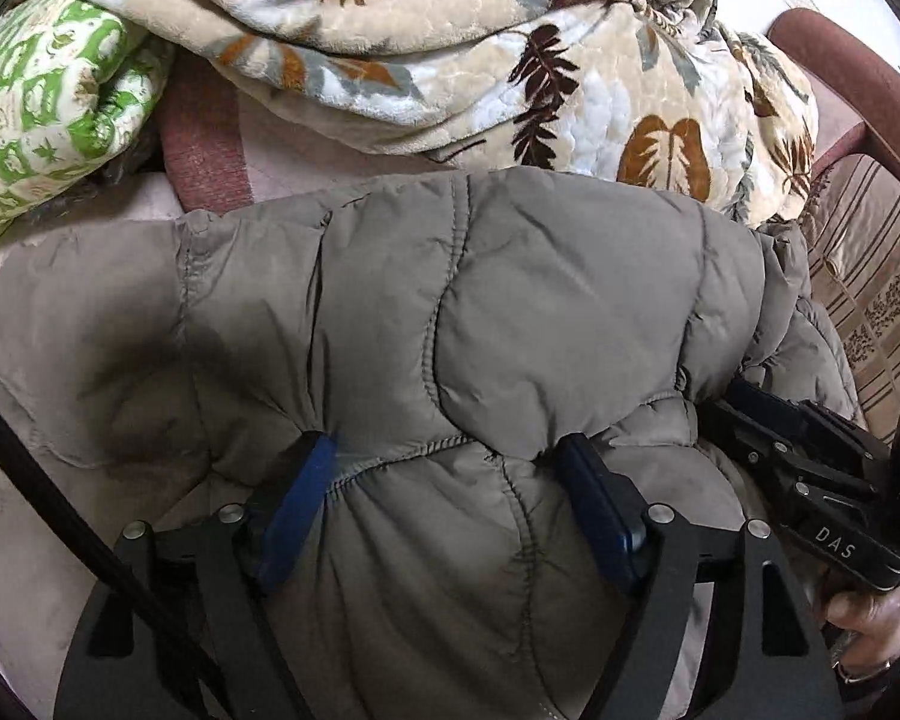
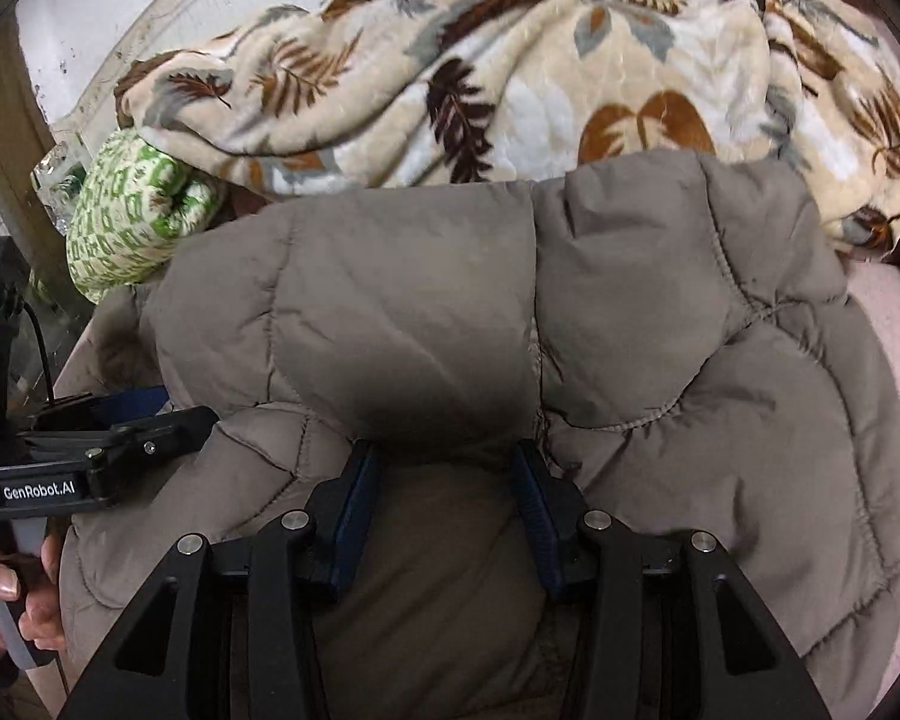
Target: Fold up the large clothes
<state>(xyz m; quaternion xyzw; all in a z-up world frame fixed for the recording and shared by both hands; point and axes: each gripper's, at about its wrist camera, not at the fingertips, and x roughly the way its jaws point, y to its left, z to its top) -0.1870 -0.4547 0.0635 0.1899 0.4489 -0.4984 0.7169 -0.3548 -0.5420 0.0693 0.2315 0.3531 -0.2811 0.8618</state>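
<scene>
Taupe quilted jacket (image 1: 450, 312) lies bulked on a pale pink seat (image 1: 6, 510), doubled over so that a thick padded roll faces both cameras.

Left gripper (image 1: 450, 456): fingers (image 1: 306, 480) set wide, a puffed fold of the jacket filling the span between the blue pads. The fabric bulges past both pads; judged a grip on the fold, though how firmly it presses cannot be told.

Right gripper (image 2: 444, 468): fingers (image 2: 360, 498) at a moderate spread, clamped on a padded fold of the same jacket. The two grippers sit side by side on the near edge, each visible at the margin of the other's view. This pairing is judged to keep the edge level while the fold is carried or pressed flat; one grip alone would let the filling slump.

Surroundings: leaf-print blanket (image 1: 480, 48) heaped just behind the jacket, touching or nearly touching its far edge. Green-patterned cushion (image 1: 48, 102) at the far left. Reddish armrest (image 1: 858, 72) and a striped cloth (image 1: 870, 276) on the right.

Obstruction: the blanket leaves little free seat beyond the jacket; a forward fold would likely ride up onto it.
</scene>
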